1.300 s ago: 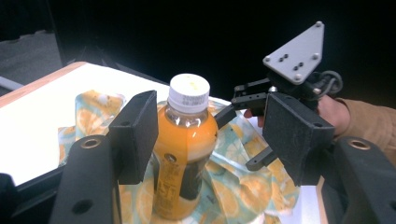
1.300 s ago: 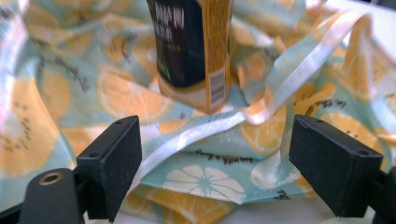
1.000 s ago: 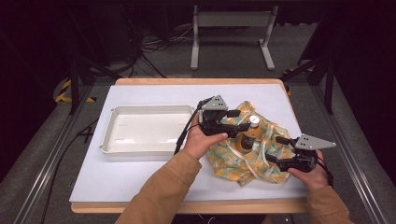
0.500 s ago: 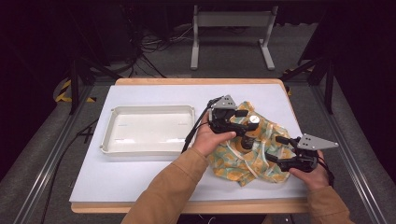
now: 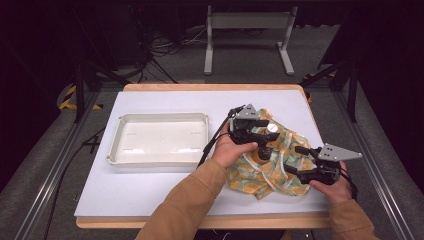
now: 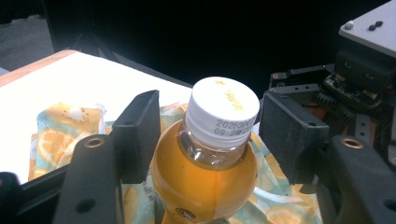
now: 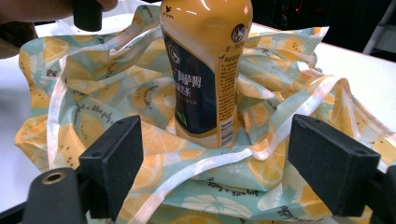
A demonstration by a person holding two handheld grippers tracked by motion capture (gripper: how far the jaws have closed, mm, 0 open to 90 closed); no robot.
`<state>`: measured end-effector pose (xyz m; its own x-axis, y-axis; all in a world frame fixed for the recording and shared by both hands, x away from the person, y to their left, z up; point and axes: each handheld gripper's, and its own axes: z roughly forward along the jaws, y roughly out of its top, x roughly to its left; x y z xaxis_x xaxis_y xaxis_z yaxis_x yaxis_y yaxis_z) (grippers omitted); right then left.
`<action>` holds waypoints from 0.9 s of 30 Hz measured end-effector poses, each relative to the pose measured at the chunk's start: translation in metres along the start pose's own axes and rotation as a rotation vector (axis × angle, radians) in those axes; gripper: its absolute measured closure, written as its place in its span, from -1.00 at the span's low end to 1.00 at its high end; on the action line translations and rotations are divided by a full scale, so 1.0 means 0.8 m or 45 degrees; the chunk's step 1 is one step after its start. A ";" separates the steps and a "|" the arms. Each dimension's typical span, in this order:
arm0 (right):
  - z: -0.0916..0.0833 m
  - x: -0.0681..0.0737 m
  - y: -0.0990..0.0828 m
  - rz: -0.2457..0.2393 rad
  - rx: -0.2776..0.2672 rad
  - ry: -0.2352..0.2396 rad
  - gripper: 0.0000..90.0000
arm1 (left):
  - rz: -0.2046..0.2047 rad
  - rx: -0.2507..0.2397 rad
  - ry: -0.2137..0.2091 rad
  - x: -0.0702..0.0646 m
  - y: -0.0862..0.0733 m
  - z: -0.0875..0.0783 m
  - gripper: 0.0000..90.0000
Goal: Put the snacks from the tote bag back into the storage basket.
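High view: the bottle stands upright on the bag, right of the tray. The left gripper sits at the bottle's top; the right gripper waits just right of the bottle.

Left gripper view: jaws have just been closing, bottle neck between them, pads apparently not yet pressing. Judged step: grasping the bottle. Next: close fully.

Right gripper view: jaws spread, holding nothing, facing the bottle across the bag's rim.

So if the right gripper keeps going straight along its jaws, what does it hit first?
Most likely the rumpled lemon-print bag lying between and ahead of the open right gripper; just behind it stands the orange drink bottle.
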<state>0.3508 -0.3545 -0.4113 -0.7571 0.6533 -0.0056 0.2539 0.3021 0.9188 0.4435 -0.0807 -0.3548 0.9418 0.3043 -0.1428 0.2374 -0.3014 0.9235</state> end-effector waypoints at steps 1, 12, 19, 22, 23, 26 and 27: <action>0.000 0.000 0.000 0.000 0.000 0.000 -0.58 | 0.000 0.000 0.000 0.000 0.000 0.000 -0.08; 0.002 0.001 -0.001 0.001 0.005 0.011 -0.58 | 0.041 -0.009 0.039 -0.003 -0.004 0.001 0.12; 0.001 0.001 -0.001 0.007 0.002 0.007 -0.58 | 0.093 -0.025 0.063 -0.008 -0.002 -0.001 0.29; 0.001 0.000 -0.001 0.008 0.002 0.008 -0.57 | 0.106 -0.020 0.063 -0.010 -0.002 0.000 0.29; 0.001 0.000 -0.001 0.008 0.002 0.009 -0.58 | 0.108 -0.019 0.065 -0.010 -0.001 0.000 0.29; 0.001 0.000 -0.001 0.009 0.003 0.010 -0.57 | 0.113 -0.007 0.064 -0.011 0.001 -0.001 0.29; 0.001 0.000 -0.001 0.009 0.003 0.010 -0.58 | 0.121 -0.002 0.066 -0.011 0.002 -0.002 0.29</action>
<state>0.3510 -0.3541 -0.4124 -0.7603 0.6496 0.0040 0.2604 0.2991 0.9180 0.4349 -0.0824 -0.3515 0.9464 0.3210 -0.0357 0.1471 -0.3299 0.9325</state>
